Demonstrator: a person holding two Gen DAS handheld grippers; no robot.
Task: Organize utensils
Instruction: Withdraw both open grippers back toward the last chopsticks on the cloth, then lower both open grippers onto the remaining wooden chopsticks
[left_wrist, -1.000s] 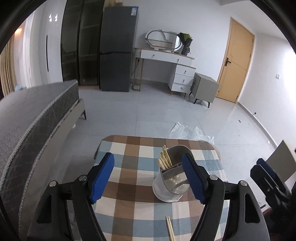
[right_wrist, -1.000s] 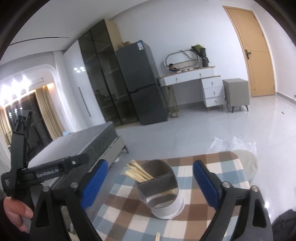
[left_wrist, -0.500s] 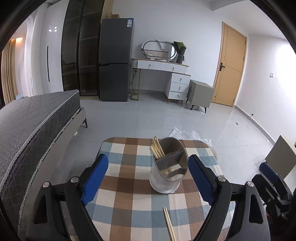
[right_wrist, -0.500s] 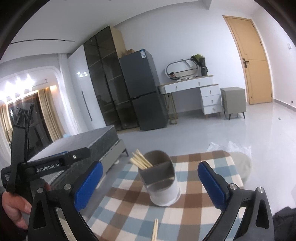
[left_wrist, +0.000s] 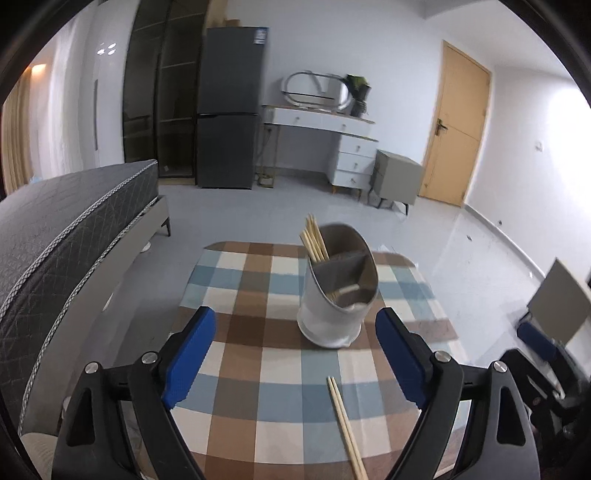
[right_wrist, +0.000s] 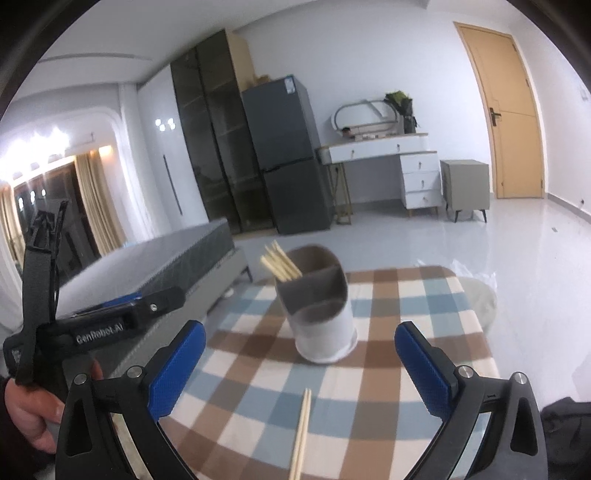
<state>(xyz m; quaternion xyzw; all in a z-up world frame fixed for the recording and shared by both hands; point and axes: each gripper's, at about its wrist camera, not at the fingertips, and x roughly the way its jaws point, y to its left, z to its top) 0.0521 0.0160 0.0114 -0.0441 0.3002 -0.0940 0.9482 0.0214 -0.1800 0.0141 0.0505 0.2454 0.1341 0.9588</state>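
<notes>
Both tools are on approach and nothing is gripped; the left gripper (left_wrist: 291, 354) has its jaws standing wide apart with only checked cloth between them, and the right gripper (right_wrist: 299, 365) likewise shows its jaws spread and empty. The loose pair of chopsticks (left_wrist: 346, 428) lies flat on the worktop (left_wrist: 236, 354), inside the span of the left jaws and nearer the right-hand pad; in the right wrist view the same pair (right_wrist: 301, 432) runs roughly down the middle of the gap. The divided utensil holder (left_wrist: 338, 288) stands upright just beyond the jaw tips, more chopsticks (left_wrist: 314, 238) already upright in its far compartment.

The step in hand looks like the reach for the loose pair; next, one set of jaws probably has to drop lower, straddle both sticks across their length, and close without rolling them apart; then lift and tip them into the holder.
</notes>
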